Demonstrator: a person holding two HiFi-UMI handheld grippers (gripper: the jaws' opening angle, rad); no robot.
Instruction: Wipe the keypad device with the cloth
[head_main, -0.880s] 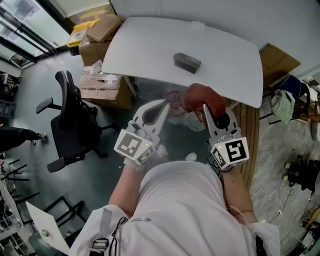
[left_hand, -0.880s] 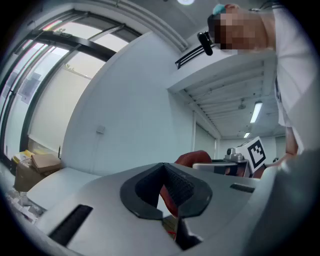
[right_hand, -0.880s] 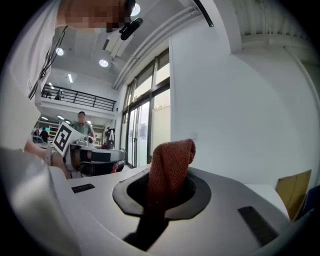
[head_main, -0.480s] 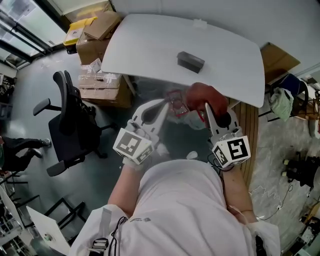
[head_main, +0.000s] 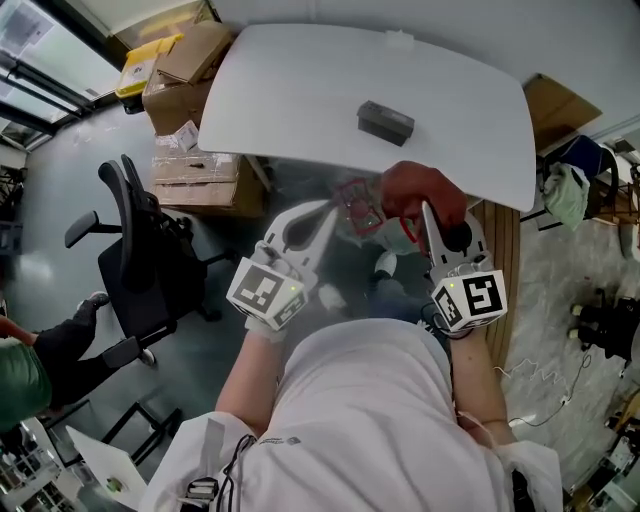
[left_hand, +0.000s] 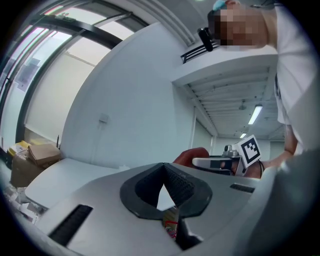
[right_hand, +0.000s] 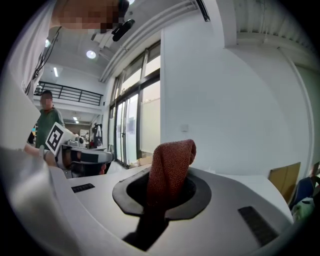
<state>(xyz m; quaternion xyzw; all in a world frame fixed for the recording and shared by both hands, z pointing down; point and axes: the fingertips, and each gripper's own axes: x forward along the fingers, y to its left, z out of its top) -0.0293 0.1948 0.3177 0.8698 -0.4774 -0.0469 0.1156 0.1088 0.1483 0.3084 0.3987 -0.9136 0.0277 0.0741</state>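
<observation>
The keypad device (head_main: 385, 122), a small dark grey block, lies on the white table (head_main: 300, 90), beyond both grippers. My right gripper (head_main: 428, 212) is held in the air short of the table's near edge, shut on a rust-red cloth (head_main: 420, 190). That cloth (right_hand: 169, 167) stands up out of the closed jaws in the right gripper view. My left gripper (head_main: 328, 212) is beside it, shut on a small clear packet with red print (head_main: 355, 207). Only a scrap of the packet (left_hand: 171, 224) shows below the left gripper (left_hand: 164, 175).
Cardboard boxes (head_main: 190, 70) are stacked by the table's left end and a black office chair (head_main: 140, 250) stands on the floor at left. A wooden slatted surface (head_main: 500, 250) and more cardboard (head_main: 555, 105) are at right. A person in green (head_main: 20, 375) is at lower left.
Both grippers keep their holds and have hardly moved. The view has shifted slightly, and the person in green has come in at the lower left.
</observation>
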